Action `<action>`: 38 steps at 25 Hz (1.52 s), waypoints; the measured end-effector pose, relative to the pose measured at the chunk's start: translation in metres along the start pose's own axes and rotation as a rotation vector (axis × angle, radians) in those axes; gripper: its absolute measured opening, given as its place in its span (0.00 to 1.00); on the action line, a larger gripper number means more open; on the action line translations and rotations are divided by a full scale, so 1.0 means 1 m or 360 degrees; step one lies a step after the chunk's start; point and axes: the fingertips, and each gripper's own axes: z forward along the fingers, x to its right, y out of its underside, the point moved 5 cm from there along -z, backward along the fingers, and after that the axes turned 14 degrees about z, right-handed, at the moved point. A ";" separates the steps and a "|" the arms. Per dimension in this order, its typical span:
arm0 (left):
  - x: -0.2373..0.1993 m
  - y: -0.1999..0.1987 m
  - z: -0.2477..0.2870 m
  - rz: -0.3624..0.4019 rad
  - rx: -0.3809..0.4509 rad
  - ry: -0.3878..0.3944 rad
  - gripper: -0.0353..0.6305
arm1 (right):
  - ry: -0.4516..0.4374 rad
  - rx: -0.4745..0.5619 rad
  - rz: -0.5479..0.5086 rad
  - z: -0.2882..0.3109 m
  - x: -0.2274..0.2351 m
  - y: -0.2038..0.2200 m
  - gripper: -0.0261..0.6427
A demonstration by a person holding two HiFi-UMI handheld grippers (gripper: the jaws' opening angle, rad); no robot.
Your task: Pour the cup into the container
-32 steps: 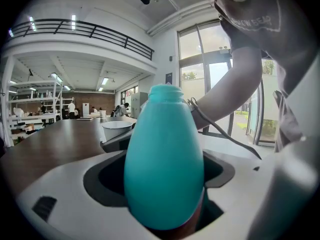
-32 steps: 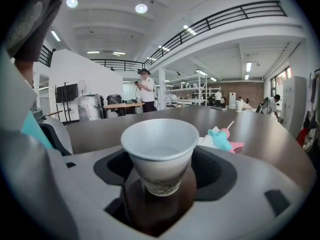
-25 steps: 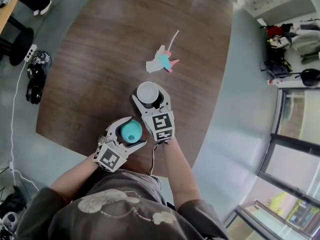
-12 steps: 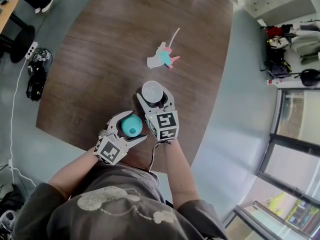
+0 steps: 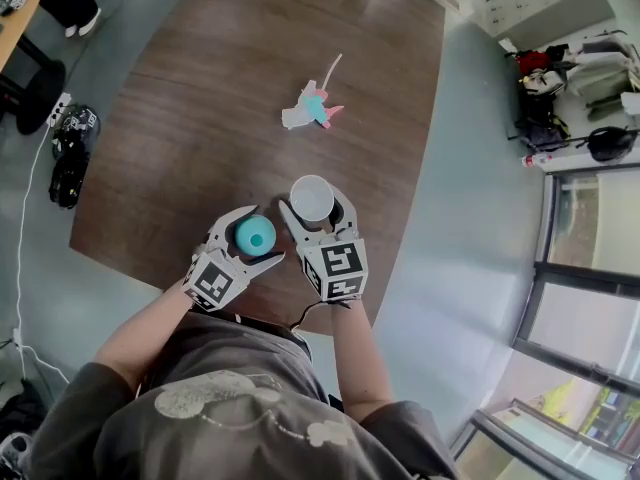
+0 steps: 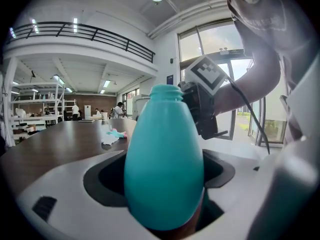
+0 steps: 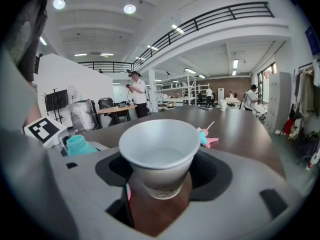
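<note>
A teal egg-shaped container [image 5: 253, 235] stands upright between the jaws of my left gripper [image 5: 257, 236], which is shut on it; it fills the left gripper view [image 6: 164, 164]. Just to its right, my right gripper [image 5: 312, 204] is shut on a white paper cup [image 5: 312, 197], upright with its mouth up [image 7: 159, 151]. Both are held near the front edge of the dark wooden table [image 5: 200, 118]. From the right gripper view the container's neck [image 7: 77, 145] shows at the left, close to the cup.
A pink, teal and white toy [image 5: 311, 108] with a thin stick lies in the middle of the table. Black bags and cables [image 5: 68, 153] lie on the floor at the left; more bags [image 5: 560, 108] are at the right. People stand at far tables [image 7: 136, 96].
Both grippers have drawn back toward me, away from the toy. The container now sits more nearly level with the cup, side by side. Both holds are unchanged.
</note>
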 end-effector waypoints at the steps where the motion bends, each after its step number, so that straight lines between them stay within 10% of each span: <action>1: 0.000 -0.001 -0.001 -0.0002 -0.0002 0.0000 0.68 | 0.0000 0.0004 0.0002 -0.007 -0.004 -0.002 0.49; 38: -0.002 0.001 0.000 -0.0065 0.0040 0.0105 0.68 | 0.0541 -0.0363 -0.0759 -0.049 -0.072 0.008 0.49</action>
